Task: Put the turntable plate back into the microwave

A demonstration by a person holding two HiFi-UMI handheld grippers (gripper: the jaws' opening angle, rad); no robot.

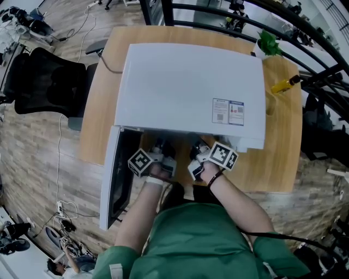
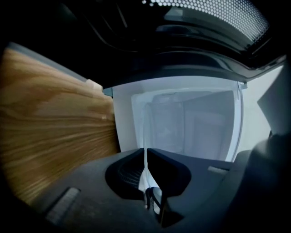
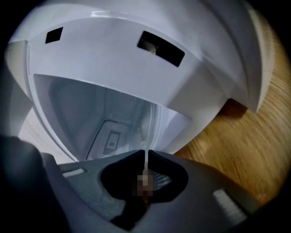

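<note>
Wood-grained table [image 1: 283, 147] carried a white microwave [image 1: 185, 87] on a plank floor, with a black office chair [image 1: 52, 82] to the left of it in the head view. A printed label [image 1: 228, 113] sat on the microwave's top. A yellow object [image 1: 283, 84] lay on the table near its far right corner, beside something green [image 1: 268, 42]. The microwave door [image 1: 112, 185] hung open, swung out on the left side. A person in a green top [image 1: 196, 240] reached both arms toward the oven's open front.

The left gripper [image 2: 145, 154] had its fingers closed on the rim of the clear glass turntable plate [image 2: 195, 123], which showed edge-on as a thin pale line between them. The right gripper [image 3: 145, 154] gripped the plate's rim in the same way, its fingers nearly together with the glass edge pinched between them. The plate was thus held between the two grippers at the mouth of the open cavity. The pale interior and a rectangular panel [image 3: 111, 142] on the cavity wall were visible through the glass. How far into the cavity the plate reached could not be told. Two dark latch slots [image 3: 161, 47] showed in the front frame in the right gripper view, and the door's perforated screen [image 2: 213, 11] showed at the top of the left gripper view.
</note>
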